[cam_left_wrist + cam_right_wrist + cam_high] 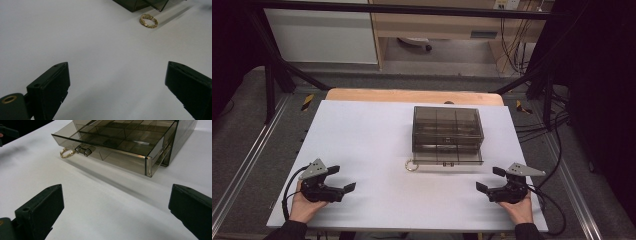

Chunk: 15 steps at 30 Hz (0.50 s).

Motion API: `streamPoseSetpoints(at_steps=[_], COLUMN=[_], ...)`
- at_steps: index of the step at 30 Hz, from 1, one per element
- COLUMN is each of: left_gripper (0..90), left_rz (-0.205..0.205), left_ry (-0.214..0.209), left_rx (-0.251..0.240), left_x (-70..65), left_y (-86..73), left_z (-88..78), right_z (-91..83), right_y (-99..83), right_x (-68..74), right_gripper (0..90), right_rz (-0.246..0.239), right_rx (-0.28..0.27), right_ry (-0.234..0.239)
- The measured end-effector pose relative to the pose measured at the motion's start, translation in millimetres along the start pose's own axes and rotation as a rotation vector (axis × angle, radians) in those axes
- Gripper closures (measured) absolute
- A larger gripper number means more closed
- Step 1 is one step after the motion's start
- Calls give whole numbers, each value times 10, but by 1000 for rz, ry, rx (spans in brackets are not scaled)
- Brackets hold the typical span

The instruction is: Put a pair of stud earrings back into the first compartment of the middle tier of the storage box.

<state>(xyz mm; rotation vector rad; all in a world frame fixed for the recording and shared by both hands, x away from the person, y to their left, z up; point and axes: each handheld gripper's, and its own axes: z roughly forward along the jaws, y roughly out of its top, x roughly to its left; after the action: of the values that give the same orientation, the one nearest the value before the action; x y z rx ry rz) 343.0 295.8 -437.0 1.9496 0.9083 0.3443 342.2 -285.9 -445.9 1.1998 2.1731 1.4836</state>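
- Gold ring [411, 165]: small chain-textured band, lying flat on the white table [362, 150] at centre frame in the high view, just beside the lower-left corner of the drawer front; touched by neither gripper.
- Smoked-plastic drawer organiser [447, 127]: upper centre of the high view, sitting on the table; its lower drawer [107, 147] is pulled out toward the person, its divided compartments showing nothing inside, with a small metal clasp handle [84, 150] on the front.
- Left gripper [338, 179]: lower left of the high view, held in a hand; jaws spread wide with nothing between them, aimed toward the ring, well apart from it.
- Right gripper [490, 179]: lower right of the high view, held in the other hand; jaws likewise wide and empty, facing the drawer front, well apart from it.
- Likely work: lifting the ring into the drawer.
- Risks, as judged:
  - Ring is thin and lies flat, so jaws closing over it may skid it away or flick it under the drawer front.
  - Approach so near the drawer may bump its corner and shift the organiser.
  - Weak pinch could drop the ring short of a compartment.
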Motion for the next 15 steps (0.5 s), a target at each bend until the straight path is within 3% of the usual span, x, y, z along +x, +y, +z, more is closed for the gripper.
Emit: streamPoseSetpoints(at_steps=[15], left_gripper=[58], left_rz=[-4], left_ry=[6], left_rx=[4], left_x=[-43], left_y=[73], left_z=[43], right_z=[3], right_y=[-5], right_x=[1], right_gripper=[6], right_rz=[-8], right_rx=[16], right_ry=[0])
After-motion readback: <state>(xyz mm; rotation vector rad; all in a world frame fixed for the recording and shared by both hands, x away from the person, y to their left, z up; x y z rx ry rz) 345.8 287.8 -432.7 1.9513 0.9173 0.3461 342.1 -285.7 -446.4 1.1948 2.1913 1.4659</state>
